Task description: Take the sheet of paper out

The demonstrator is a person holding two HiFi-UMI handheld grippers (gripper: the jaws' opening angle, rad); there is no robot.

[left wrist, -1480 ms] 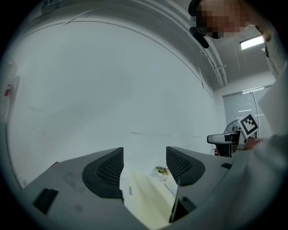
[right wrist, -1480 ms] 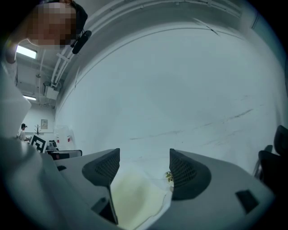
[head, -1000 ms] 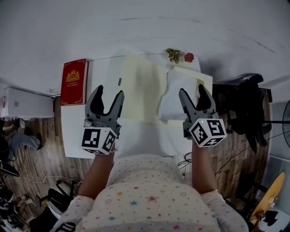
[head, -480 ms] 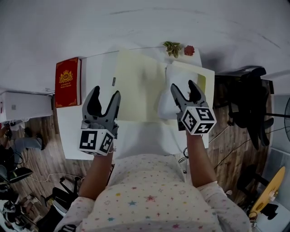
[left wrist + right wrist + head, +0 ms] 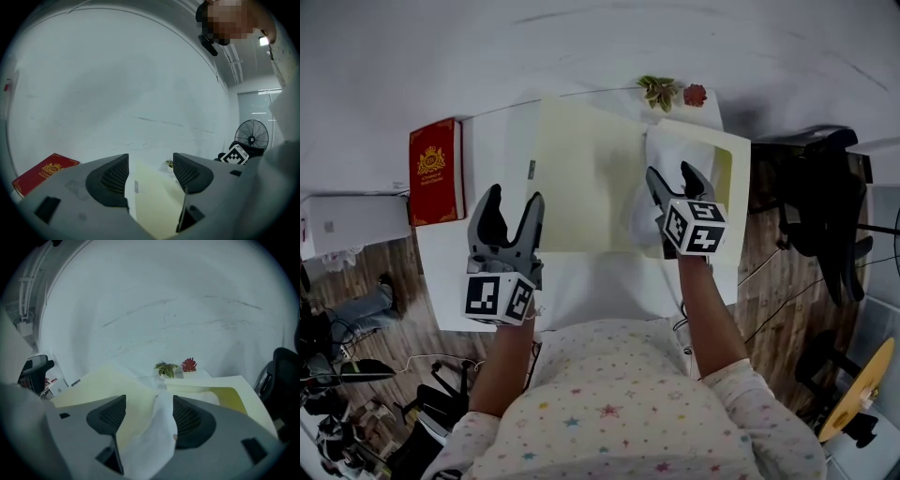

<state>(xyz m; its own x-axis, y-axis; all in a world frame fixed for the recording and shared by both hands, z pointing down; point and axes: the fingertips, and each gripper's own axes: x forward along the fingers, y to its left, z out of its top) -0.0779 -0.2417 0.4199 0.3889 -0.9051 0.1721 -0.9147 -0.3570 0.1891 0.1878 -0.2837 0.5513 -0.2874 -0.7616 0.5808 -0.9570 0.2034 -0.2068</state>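
Tongs first: the right tongs [image 5: 672, 176] have their jaws spread wide, and the sheet of paper [image 5: 660, 155] rises in a loose white fold between them. In the right gripper view the right tongs [image 5: 149, 416] stand astride the sheet of paper [image 5: 151, 441], whose edge lies against the jaw at 3 o'clock. The jaw at 9 o'clock stands clear of it, so nothing is pinched. The left tongs [image 5: 514, 199] are likewise gaping and carry nothing. They hang over the white table [image 5: 591, 291] just off the 9 o'clock edge of the pale yellow folder [image 5: 581, 178].

The sheet sits on the folder's 3 o'clock half, partly in its pocket.

Only the head view gives the whole layout. A red book [image 5: 435, 183] lies at 9 o'clock of the folder, and two small potted plants [image 5: 661, 91] stand at its 1 o'clock corner. The left gripper view shows the left tongs [image 5: 150, 173] with bare folder [image 5: 154, 201] beyond the gap, and a standing fan [image 5: 251, 136] at 3 o'clock that no other view catches.
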